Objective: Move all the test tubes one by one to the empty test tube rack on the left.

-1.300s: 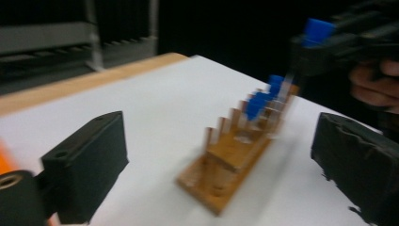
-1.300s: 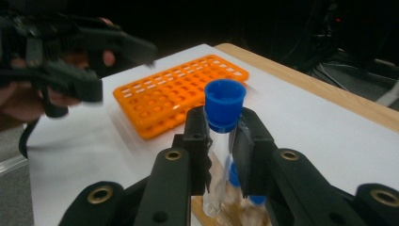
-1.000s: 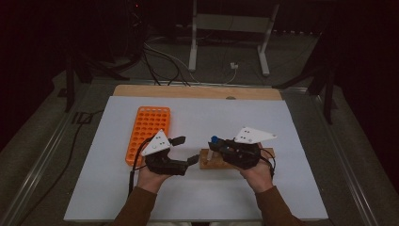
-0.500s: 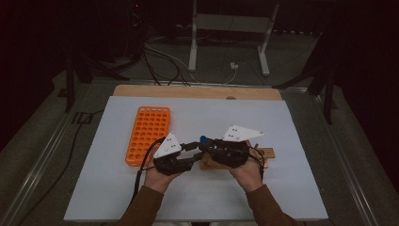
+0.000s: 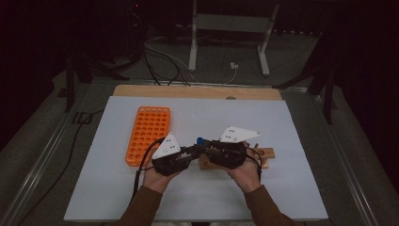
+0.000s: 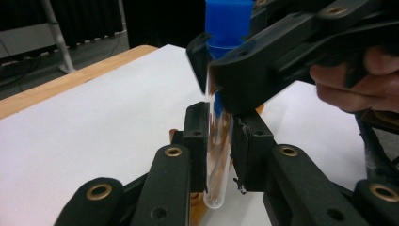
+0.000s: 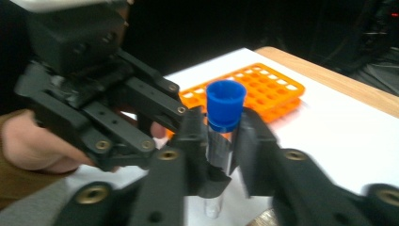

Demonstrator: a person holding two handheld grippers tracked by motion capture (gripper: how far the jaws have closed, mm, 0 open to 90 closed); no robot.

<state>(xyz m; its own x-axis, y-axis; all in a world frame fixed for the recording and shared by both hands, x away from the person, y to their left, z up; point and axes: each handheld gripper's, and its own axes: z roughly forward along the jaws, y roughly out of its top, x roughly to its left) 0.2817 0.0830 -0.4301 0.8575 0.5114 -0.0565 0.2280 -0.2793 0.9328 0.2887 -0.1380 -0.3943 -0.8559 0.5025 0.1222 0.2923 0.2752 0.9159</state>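
Between the two hands, just right of the orange plastic tube rack (image 5: 148,134), a clear glass test tube with a blue cap (image 6: 217,136) stands upright. The left gripper (image 6: 219,146) has just clamped onto its lower body; the right gripper (image 7: 221,141), higher up below the cap, has just been loosening, the tube between its jaws. With only one firm hold on smooth glass, I'd worry the tube could tilt or slip down toward the wooden block (image 5: 266,153) beneath.

Brown sleeves (image 5: 141,209), black hand-held grippers (image 5: 186,155)
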